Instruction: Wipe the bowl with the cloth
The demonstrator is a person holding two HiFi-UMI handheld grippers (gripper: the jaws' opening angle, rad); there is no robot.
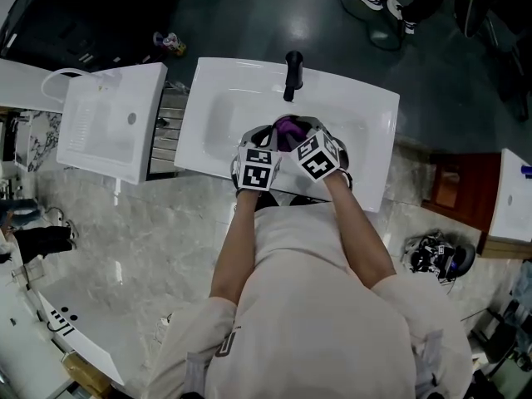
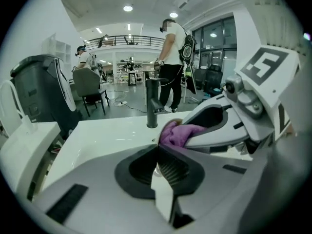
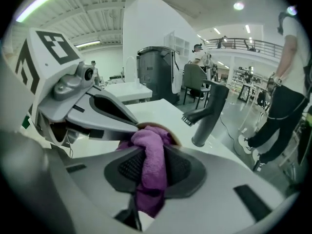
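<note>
Over the white sink (image 1: 353, 110) both grippers meet close together. My right gripper (image 3: 151, 179) is shut on a purple cloth (image 3: 152, 155), which bunches between its jaws and hangs below them. The cloth (image 1: 289, 125) presses into a bowl whose tan rim (image 3: 174, 136) just shows behind it. My left gripper (image 2: 157, 172) is shut on a thin edge, apparently the bowl's rim (image 2: 165, 126), with the cloth (image 2: 178, 133) just beyond it. Most of the bowl is hidden by the jaws and the cloth.
A black faucet (image 1: 293, 73) stands at the sink's far edge, just past the grippers. A second white basin (image 1: 108, 123) sits to the left. People stand and sit in the room behind (image 2: 173, 57). The floor is grey marble (image 1: 150, 248).
</note>
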